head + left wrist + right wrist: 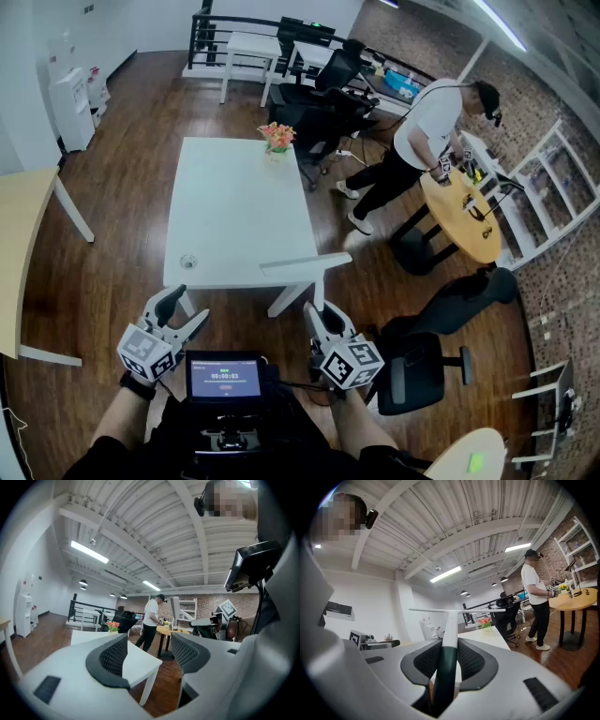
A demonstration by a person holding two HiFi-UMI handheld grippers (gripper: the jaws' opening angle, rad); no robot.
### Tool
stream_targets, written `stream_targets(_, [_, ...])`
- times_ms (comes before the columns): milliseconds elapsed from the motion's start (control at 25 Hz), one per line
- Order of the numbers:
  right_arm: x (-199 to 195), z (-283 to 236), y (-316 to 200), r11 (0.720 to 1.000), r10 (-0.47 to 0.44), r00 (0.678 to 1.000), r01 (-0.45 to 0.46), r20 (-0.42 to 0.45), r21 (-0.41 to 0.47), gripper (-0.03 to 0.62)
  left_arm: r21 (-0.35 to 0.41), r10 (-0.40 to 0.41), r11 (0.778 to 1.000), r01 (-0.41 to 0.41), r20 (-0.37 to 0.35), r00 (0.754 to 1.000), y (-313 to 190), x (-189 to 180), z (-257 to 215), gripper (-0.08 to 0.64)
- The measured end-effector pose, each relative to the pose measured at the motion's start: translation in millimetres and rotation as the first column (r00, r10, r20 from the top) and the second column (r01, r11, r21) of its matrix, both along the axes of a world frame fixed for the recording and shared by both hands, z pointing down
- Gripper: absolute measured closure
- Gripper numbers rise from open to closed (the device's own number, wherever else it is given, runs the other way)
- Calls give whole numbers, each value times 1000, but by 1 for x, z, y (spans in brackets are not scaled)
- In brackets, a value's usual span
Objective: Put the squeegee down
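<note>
The squeegee (307,265) has a white T-shaped blade and neck and a dark green handle. My right gripper (318,316) is shut on that handle and holds the squeegee upright, its blade hanging over the near right corner of the white table (239,202). In the right gripper view the squeegee (450,634) rises from between the pads of the right gripper (449,662), with its blade level at the top. My left gripper (180,312) is open and empty near the table's front left corner. Nothing lies between the pads of the left gripper (149,654).
On the table are a flower pot (277,139) at the far end and a small round object (188,262) near the front left. A black office chair (420,371) stands at my right. A person (417,141) works at a round wooden table (461,220). A beige table (19,244) is at the left.
</note>
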State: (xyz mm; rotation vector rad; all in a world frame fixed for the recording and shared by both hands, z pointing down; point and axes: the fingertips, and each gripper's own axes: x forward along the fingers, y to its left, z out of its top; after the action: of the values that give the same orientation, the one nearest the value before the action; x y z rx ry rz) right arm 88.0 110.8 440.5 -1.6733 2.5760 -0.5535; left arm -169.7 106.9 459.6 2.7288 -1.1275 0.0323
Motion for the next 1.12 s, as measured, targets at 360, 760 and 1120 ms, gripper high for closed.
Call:
stream_targets(360, [11,5,-38,1000,10,999,-10,-35,4,481,-31,36,999,-36,-11,999,-23,6,4,239])
stream_targets(760, [25,22,-130,1000,-17,991,16,-136,-5,480,-34,-17,999,19,48,999,-77,11,13,239])
stream_targets(1120, [36,76,-231,993,-75,981,56,-180,-108,480,-60,-53,997,57,70,996,-155,34,19,239])
